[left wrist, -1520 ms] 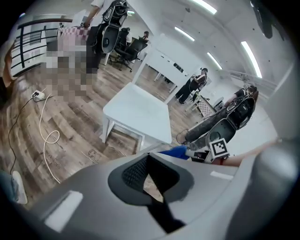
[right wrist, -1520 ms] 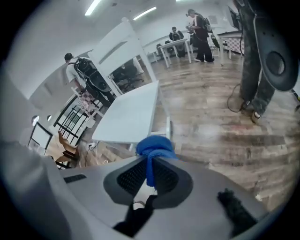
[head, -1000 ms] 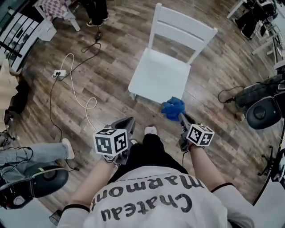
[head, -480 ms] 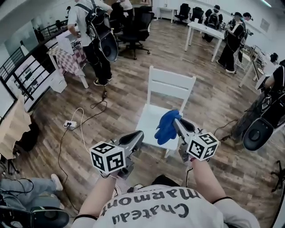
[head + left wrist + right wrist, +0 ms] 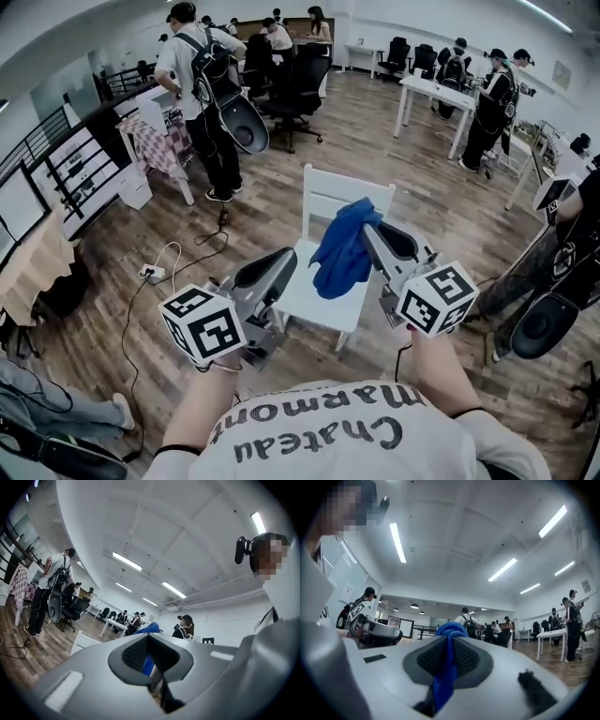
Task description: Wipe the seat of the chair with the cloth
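Right gripper: my fingers are clenched on the blue cloth. In the right gripper view the fabric is pinched between the two ribbed pads and bunches out past their tips.
Cloth: it hangs in a loose fold from the right gripper, in the air above the chair's seat and in front of its backrest. I can't see it touching the seat.
Chair: white and wooden with a slatted back, standing on the plank floor. The seat faces me.
Left gripper: my fingers are pressed together on nothing, up in the air over the chair's near left corner. Its own view shows only a thin slit low between the pads, with the cloth's blue beyond.
Writing: my shirt reads "Chateau Marmont", upside down in the head view. Each gripper cube carries black-and-white square markers.
Left of the chair: a white power strip and its looped cable lie on the floor.
Beyond the chair: a person wearing a backpack stands further off to the left.
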